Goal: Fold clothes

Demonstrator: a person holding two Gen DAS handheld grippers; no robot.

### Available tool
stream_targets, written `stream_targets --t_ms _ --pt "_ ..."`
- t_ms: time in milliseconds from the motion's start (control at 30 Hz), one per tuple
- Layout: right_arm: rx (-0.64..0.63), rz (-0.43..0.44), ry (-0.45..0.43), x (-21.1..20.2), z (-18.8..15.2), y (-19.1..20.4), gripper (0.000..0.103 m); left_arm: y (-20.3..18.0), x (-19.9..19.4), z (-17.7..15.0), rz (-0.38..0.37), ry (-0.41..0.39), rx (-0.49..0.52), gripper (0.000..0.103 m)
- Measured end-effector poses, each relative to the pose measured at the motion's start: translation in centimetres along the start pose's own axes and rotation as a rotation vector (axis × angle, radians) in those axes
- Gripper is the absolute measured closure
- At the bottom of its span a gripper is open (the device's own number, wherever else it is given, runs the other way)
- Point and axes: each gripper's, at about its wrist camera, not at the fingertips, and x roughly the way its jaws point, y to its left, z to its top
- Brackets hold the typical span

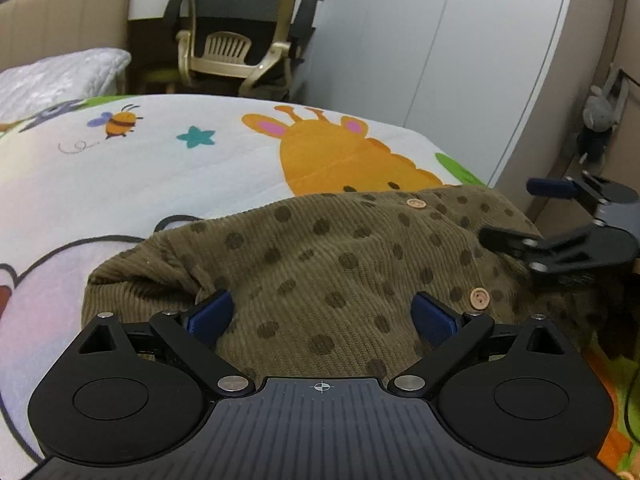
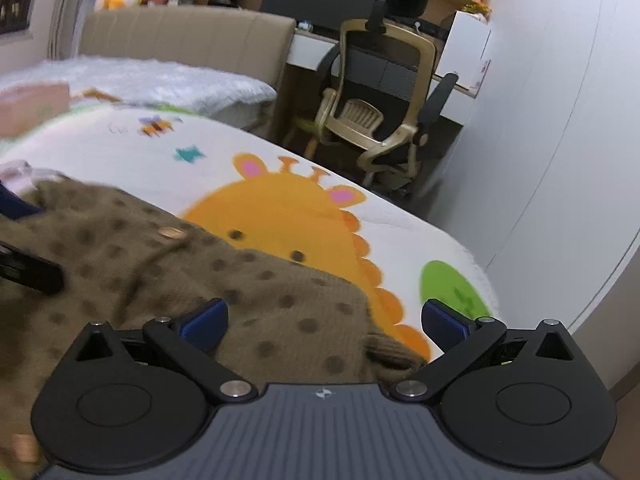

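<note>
I am holding my left gripper [image 1: 322,314] and right gripper [image 2: 324,320] wide, empty, over the brown spotted garment [image 1: 320,256] lying rumpled on the bed [image 1: 160,184] (buttons showing). Risk: pinching bunched layers, skewing any fold.

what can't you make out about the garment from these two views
- Garment near hem: both views, hidden behind the gripper bodies.
- Its left part: right wrist view, motion-blurred; the button is a smear.
- Its right edge: left wrist view, covered by the right gripper.
- Its type and sleeves: bunched, unclear.
</note>
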Motion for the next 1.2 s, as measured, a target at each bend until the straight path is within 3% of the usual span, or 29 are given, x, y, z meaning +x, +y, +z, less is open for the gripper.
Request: stream_targets --t_ms 133,300,500,633,733,900,1000,1200 --pt "0.078 0.188 -0.021 -2.4 -0.7 1.2 0.0 0.2 -0.3 -0.3 0.002 -0.008 0.006 0.004" --pt "0.046 0.264 0.072 -1.3 -2.5 4.3 0.0 0.3 -0.6 -0.4 -0.001 -0.005 -0.001 0.004" --pt "0.151 0.28 0.117 -0.9 -3.2 4.6 0.0 0.8 -1.8 0.6 -0.028 -0.015 -0.048 0.004" --pt "0.121 0.269 0.124 -1.1 -3.5 5.3 0.0 1.2 -4.2 2.2 -0.177 -0.126 -0.124 0.003" --pt "0.094 0.246 0.131 -1.1 -3.5 5.9 0.0 0.8 -3.5 3.1 -0.252 -0.127 -0.16 0.002" --pt "0.092 0.24 0.129 -1.4 -3.6 6.0 0.0 1.8 1.2 2.4 -0.206 0.007 -0.268 0.001" --pt "0.094 0.241 0.127 -1.3 -3.5 6.0 0.0 2.7 1.5 1.7 -0.221 0.004 -0.319 0.001" --pt "0.1 0.238 0.115 -1.6 -3.5 5.7 0.0 2.6 -1.1 1.1 -0.164 -0.022 -0.277 0.001"
